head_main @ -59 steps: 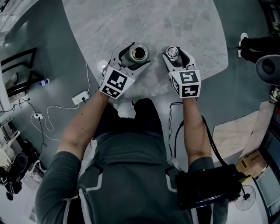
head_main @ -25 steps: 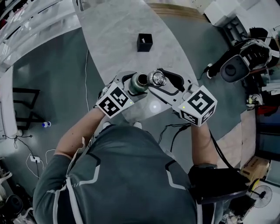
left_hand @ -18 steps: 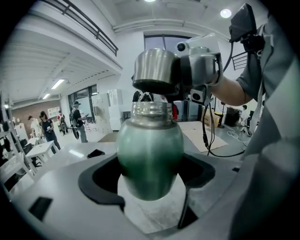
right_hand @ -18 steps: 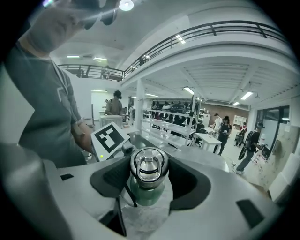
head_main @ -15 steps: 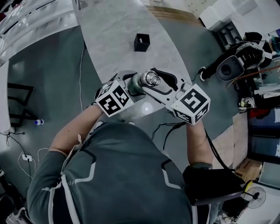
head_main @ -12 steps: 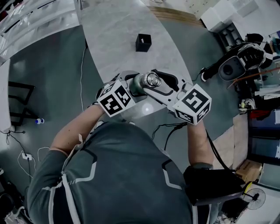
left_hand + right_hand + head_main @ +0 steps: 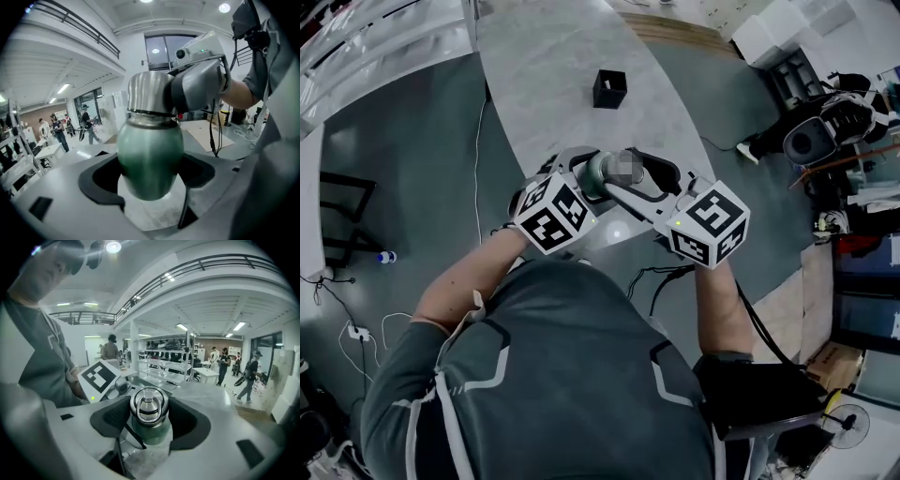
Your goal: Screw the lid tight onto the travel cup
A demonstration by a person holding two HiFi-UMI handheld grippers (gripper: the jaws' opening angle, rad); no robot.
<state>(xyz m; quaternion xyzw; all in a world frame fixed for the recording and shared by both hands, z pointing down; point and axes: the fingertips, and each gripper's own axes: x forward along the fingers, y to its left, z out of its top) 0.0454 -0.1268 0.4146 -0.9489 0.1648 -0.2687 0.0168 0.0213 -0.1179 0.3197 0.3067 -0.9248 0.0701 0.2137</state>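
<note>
Two grippers meet close before your chest. Your left gripper (image 7: 151,177) has its pads clamped on the rounded green body of the travel cup (image 7: 150,145). Your right gripper (image 7: 149,422) has its jaws closed on the steel lid (image 7: 149,406), which sits on the cup's mouth with a dark seam between the two.

You hold the cup in the air above the near rounded end of the marble table (image 7: 553,66). Grey floor (image 7: 394,141) lies off both curved edges, so there is open room to either side.

About two seconds ago the cup and lid were side by side with the mouth open. A second ago the lid was just beside the mouth, and now it covers it.

The lid is a short brushed cylinder with a ring handle on top, and the cup body is smooth and glossy. Farther along the pale veined slab, well apart from your grippers, stands a small black open box (image 7: 609,89).
</note>
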